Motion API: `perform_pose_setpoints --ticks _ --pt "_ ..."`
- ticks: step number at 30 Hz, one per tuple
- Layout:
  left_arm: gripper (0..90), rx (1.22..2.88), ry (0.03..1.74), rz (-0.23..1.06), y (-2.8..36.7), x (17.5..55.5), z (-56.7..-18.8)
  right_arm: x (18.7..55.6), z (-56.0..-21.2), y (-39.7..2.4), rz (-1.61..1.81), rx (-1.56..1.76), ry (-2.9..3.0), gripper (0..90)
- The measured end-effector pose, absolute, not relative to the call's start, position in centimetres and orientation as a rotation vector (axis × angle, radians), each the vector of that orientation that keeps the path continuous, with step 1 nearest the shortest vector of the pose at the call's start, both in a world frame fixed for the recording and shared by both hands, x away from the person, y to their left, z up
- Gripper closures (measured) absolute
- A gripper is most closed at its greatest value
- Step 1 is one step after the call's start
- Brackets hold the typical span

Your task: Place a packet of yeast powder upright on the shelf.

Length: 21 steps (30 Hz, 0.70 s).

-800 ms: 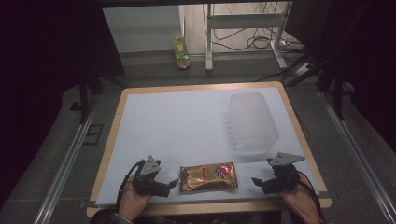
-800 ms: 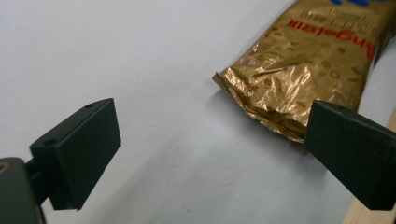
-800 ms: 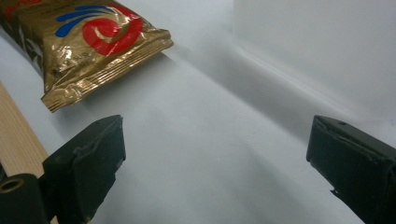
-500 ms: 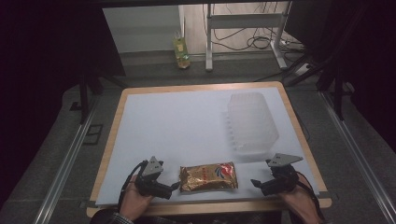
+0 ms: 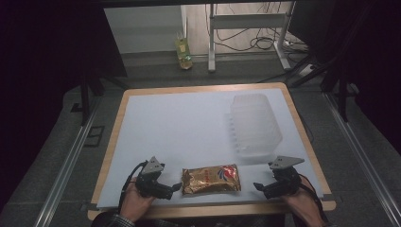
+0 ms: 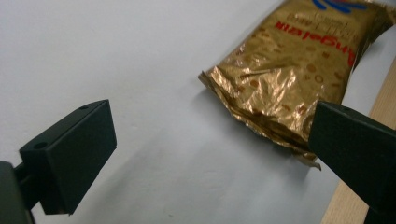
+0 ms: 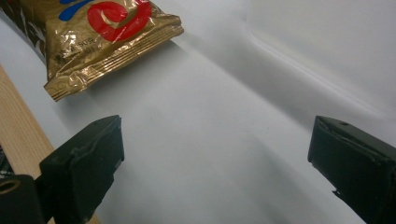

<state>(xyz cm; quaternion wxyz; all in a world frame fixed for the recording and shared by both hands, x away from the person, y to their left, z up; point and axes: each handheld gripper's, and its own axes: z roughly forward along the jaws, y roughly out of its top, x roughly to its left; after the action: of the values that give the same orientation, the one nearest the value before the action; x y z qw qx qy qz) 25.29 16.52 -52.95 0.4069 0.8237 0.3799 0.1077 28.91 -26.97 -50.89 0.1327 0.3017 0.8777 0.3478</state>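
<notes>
At the bottom of the high view, the left gripper [image 5: 176, 187] and right gripper [image 5: 257, 186] are held wide open — nothing is gripped. Between them, low centre, a gold snack packet [image 5: 211, 178] is seen lying flat on the white table [image 5: 179, 127]. Farther up, right of centre, a clear plastic tray [image 5: 254, 124] is placed.

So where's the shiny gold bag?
In the high view, the gold bag lies flat near the table's front edge, between the two open tongs.

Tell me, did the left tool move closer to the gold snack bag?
Yes. The left tool slid right along the table's wooden edge, nearly reaching the gold snack bag.
</notes>
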Motion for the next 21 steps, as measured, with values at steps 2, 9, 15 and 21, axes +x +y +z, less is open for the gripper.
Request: perform_pose_setpoints --ticks 2,9,15,21 --pt "0.6 2.098 0.948 0.269 16.3 25.3 -53.0 29.0 -50.9 -27.0 1.008 0.887 2.547 3.8" --pt "9.2 2.102 0.910 0.299 16.0 24.8 -52.4 29.0 -50.9 -27.0 1.013 0.910 2.544 3.7" --pt "27.4 2.087 0.856 0.284 15.9 24.3 -51.9 29.1 -50.9 -27.0 1.018 0.913 2.547 3.7" --pt "32.5 2.098 0.816 0.280 15.1 23.9 -51.3 29.1 -50.9 -26.9 1.011 0.908 2.550 3.8"
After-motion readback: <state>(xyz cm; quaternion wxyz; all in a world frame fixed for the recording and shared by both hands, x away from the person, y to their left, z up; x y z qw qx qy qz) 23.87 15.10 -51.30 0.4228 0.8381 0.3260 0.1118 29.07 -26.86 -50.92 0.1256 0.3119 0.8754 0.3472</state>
